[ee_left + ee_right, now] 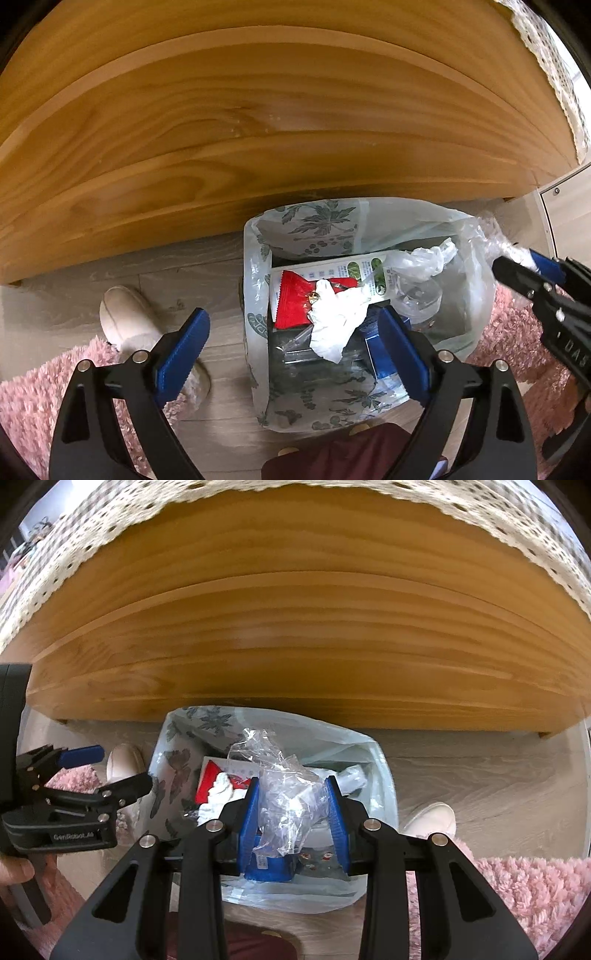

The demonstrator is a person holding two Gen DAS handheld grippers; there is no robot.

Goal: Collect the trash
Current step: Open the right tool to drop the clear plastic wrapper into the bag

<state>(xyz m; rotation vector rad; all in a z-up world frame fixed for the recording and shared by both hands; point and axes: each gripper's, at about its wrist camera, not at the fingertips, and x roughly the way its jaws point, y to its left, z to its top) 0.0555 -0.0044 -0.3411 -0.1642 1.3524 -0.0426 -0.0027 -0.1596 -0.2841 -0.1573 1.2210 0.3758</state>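
A translucent trash bag (258, 236) printed with leaves stands open on the floor below both grippers. Inside lie a red wrapper (291, 306), a crumpled white tissue (336, 321), a printed carton (354, 269) and clear plastic. My left gripper (293, 317) hangs open over the bag's mouth with nothing between its blue pads; in the right wrist view the left gripper (123, 766) shows at the left. My right gripper (292, 782) is shut on a crumpled clear plastic wrap (284, 794) above the bag (173, 738). In the left wrist view the right gripper (517, 258) sits at the bag's right rim.
A wooden furniture panel (258, 129) rises just behind the bag, with a lace cloth (295, 491) along its top. A pink shaggy rug (535, 886) covers the near floor. Pale slippers (125, 317) (432, 818) rest on either side. A hand (14, 875) holds the left gripper.
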